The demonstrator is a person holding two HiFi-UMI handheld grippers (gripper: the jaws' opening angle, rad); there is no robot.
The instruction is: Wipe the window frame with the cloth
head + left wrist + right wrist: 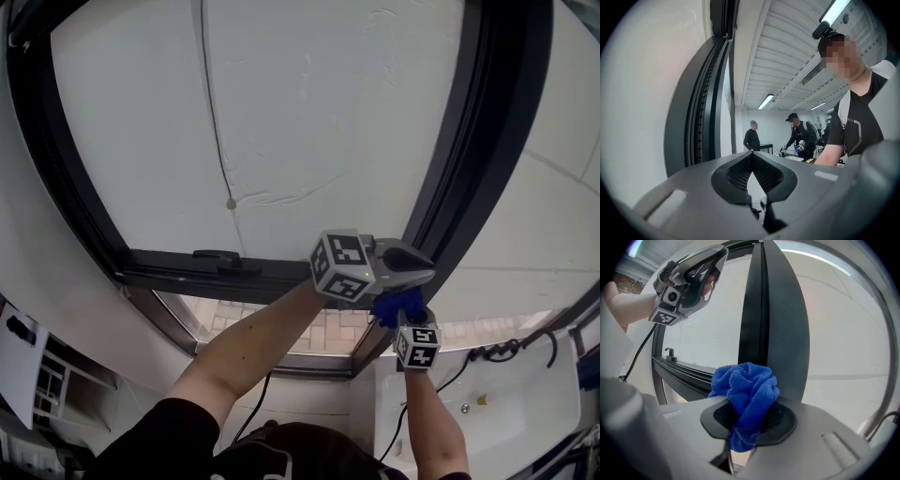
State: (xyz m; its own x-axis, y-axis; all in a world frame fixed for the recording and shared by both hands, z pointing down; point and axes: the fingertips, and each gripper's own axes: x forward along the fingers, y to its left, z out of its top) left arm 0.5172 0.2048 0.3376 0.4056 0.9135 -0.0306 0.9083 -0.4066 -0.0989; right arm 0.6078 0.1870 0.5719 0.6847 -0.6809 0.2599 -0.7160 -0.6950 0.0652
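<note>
In the head view, lower centre-right, the right gripper (403,317) is holding the blue cloth (397,305) at the dark window frame (464,159), with the left gripper (427,274) hovering just above. In the left gripper view, its jaws are sitting together on nothing, so a stroke upward is likely risking a collision. In the right gripper view, the jaws are pinching the bunched cloth at centre, and dragging it may be tugging it loose.
</note>
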